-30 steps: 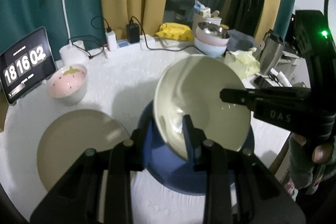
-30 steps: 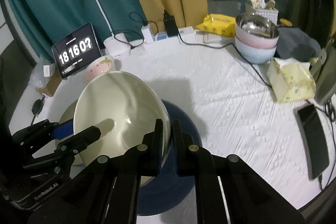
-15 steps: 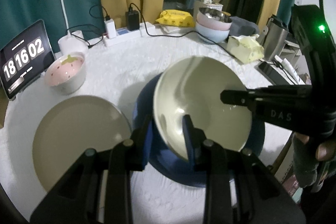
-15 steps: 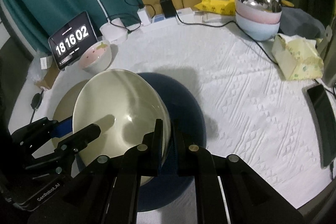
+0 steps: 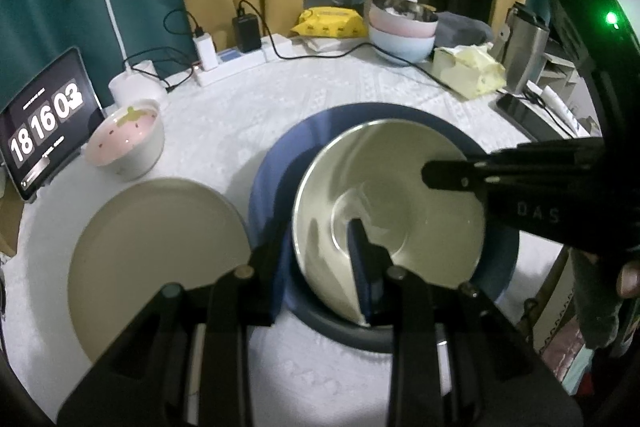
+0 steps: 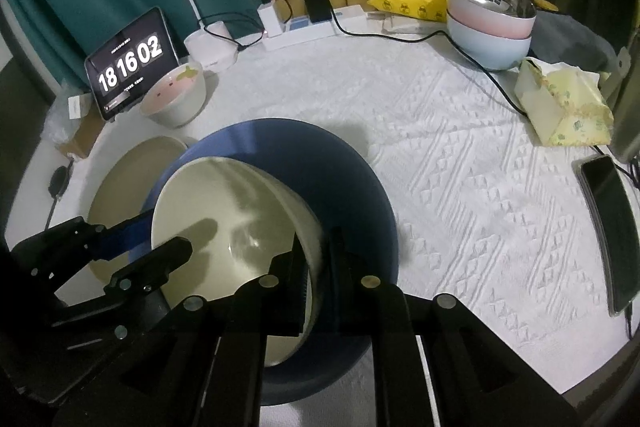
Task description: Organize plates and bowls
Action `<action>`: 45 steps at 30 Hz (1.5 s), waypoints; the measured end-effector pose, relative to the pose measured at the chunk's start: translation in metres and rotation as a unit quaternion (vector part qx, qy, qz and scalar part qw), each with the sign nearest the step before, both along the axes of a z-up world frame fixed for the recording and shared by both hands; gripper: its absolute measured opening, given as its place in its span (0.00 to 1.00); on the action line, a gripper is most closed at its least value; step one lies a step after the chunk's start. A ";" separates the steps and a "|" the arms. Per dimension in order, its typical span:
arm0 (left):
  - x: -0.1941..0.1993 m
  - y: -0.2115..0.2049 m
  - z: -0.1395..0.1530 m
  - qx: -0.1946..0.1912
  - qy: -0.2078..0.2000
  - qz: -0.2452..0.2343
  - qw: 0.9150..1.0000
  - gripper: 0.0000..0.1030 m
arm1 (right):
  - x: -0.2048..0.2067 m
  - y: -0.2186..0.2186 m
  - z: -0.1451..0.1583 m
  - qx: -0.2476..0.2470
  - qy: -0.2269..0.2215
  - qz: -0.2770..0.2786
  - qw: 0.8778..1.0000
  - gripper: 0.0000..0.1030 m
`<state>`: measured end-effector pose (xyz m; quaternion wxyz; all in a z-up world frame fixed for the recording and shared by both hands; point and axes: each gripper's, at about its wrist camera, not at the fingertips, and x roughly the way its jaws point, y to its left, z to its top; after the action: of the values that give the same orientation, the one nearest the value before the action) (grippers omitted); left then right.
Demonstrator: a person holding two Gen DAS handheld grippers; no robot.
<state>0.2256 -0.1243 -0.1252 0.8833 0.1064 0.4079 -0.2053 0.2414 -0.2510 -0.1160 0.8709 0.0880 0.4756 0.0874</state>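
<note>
A cream bowl [image 5: 400, 195] is held by both grippers over a dark blue plate [image 5: 320, 135]. My left gripper [image 5: 320, 259] is shut on the bowl's near rim; my right gripper [image 6: 316, 267] is shut on its opposite rim. The bowl [image 6: 236, 227] sits low inside the blue plate [image 6: 332, 163], tilted. A beige plate [image 5: 156, 259] lies flat to the left, also in the right wrist view [image 6: 128, 179]. A pink strawberry bowl [image 5: 128, 139] stands at the back left. Stacked blue, pink and steel bowls [image 5: 402, 27] stand at the back right.
A tablet clock [image 5: 44, 123], a lamp [image 5: 108, 7] and a power strip [image 5: 240, 63] line the back. A yellow tissue box [image 6: 564, 103], a phone [image 6: 608, 223] and a steel tumbler [image 5: 524, 47] sit at the right.
Both grippers have lowered the cream bowl toward the blue plate. The cameras have tipped downward, so more of the table shows.
</note>
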 end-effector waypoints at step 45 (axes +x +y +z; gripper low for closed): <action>0.040 0.013 0.011 -0.016 -0.045 0.036 0.998 0.30 | 0.051 0.018 0.010 -0.007 -0.027 0.018 0.999 0.12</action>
<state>0.2654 -0.1110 -0.1143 0.9090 0.0868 0.3682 -0.1753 0.2919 -0.2327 -0.1058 0.8825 0.0706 0.4538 0.1019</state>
